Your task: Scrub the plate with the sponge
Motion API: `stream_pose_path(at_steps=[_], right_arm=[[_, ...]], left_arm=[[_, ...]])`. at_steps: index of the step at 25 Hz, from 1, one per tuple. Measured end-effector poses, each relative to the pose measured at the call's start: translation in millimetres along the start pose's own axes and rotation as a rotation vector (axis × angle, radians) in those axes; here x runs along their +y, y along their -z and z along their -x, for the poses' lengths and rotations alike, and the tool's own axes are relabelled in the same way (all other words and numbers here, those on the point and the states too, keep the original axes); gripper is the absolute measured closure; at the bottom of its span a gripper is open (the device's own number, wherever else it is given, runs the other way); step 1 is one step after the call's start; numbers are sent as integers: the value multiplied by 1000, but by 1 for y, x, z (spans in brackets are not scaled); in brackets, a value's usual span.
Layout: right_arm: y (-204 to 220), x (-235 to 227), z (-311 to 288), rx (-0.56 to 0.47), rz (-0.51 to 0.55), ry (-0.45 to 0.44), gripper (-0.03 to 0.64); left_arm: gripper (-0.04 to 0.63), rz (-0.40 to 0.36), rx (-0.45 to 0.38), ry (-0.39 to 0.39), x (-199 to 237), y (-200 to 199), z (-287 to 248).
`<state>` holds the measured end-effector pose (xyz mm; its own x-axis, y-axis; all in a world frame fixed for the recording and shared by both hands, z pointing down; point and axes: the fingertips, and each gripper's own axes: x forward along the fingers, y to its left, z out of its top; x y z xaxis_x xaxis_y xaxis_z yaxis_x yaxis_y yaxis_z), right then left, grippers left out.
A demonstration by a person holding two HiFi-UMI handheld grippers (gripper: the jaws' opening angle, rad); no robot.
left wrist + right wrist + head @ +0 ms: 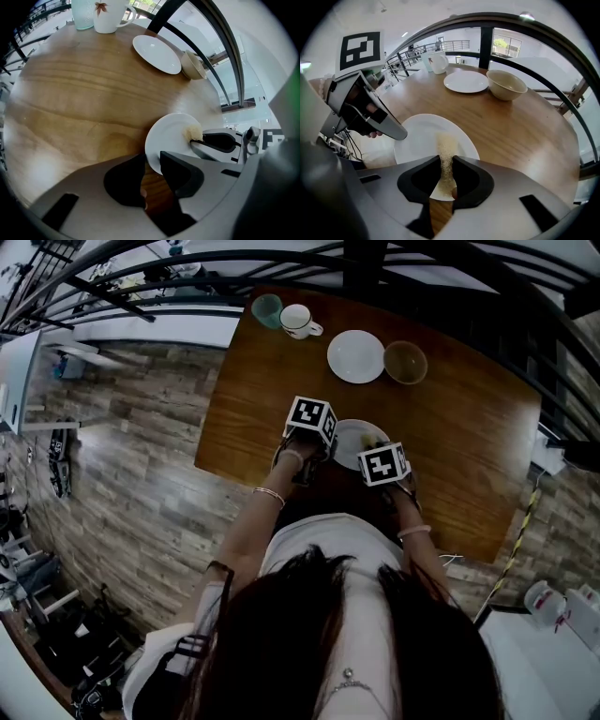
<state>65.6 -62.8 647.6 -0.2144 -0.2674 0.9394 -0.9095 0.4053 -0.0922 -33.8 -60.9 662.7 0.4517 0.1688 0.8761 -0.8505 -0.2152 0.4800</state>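
- The right gripper [446,161] is pinched narrow on the sponge [446,145], a thin pale-yellow strip squeezed between its jaws.
- The sponge crosses the plate [417,136] at its 6 o'clock rim in the right gripper view and reaches about to the middle, touching the white surface.
- The left gripper [151,158] has its jaws apart, astride the plate's rim at about 9 o'clock. I see no clamp on the rim.
- The plate lies flat on the counter [520,131], towards the person's side.
- In the head view a second plate [356,356] sits at 12 o'clock from it, a bowl [405,362] at 1 o'clock and a mug [300,322] at 11 o'clock, all well apart.
- Likely risk: with the rim only straddled, a hard stroke could skid or spin the plate across the smooth wood.
- Likely risk: the strip is thin and held near one end, so it may fold, or slip out under sideways drag.
- Pressing near the rim could tip the plate.
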Motion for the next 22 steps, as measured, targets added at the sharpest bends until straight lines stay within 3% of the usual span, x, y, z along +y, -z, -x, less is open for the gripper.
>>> stream_pose_path(at_steps=[4,9,16,22], right_arm=[[-2,16,-3,-5,6,-22,529],[-13,37,-6,-18,75,-60,529],[4,-14,7,12,-33,34,529],[-9,5,-1,-16,-15,-2,529]], left_arm=[[483,-6,-9,-64,-2,1,-1],[483,-3,8,-75,-2,0,-2],[483,-4,8,-74,-1,1,0],[483,1,17,-78,-3,0,-1]])
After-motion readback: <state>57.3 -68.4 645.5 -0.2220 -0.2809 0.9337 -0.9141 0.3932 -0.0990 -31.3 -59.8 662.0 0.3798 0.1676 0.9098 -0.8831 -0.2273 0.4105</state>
